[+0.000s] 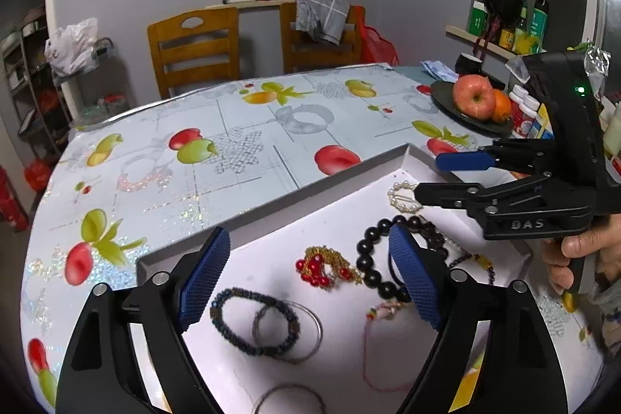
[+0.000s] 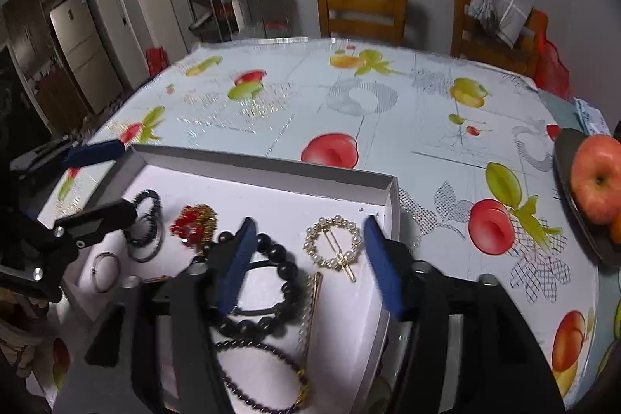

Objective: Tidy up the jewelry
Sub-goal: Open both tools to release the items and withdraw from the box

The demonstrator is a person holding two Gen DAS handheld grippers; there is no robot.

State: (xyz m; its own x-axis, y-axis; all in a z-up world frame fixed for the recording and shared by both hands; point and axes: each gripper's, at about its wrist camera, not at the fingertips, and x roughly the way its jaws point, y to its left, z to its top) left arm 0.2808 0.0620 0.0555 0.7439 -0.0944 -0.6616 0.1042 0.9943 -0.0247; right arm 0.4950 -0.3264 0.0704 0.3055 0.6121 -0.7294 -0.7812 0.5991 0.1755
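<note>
A shallow white box (image 1: 341, 177) lies on the fruit-patterned tablecloth and holds several pieces of jewelry. Inside are a pearl ring brooch (image 2: 333, 243), a black bead bracelet (image 1: 368, 258), a red and gold brooch (image 1: 326, 266), a dark blue bead bracelet (image 1: 252, 321) over a silver bangle, and a thin pink string bracelet (image 1: 372, 348). My left gripper (image 1: 308, 237) hovers open above the red and gold brooch, pads touching nothing. My right gripper (image 2: 310, 220) stands open over the pearl brooch, gripping nothing. A gold bar clip (image 2: 314, 301) and a purple bead bracelet (image 2: 264, 375) lie near it.
A dark plate (image 1: 446, 99) with an apple and an orange sits at the table's right side, with bottles (image 1: 524, 111) behind it. Two wooden chairs (image 1: 194, 45) stand at the far edge. A hand (image 1: 574, 251) grips the right tool's handle.
</note>
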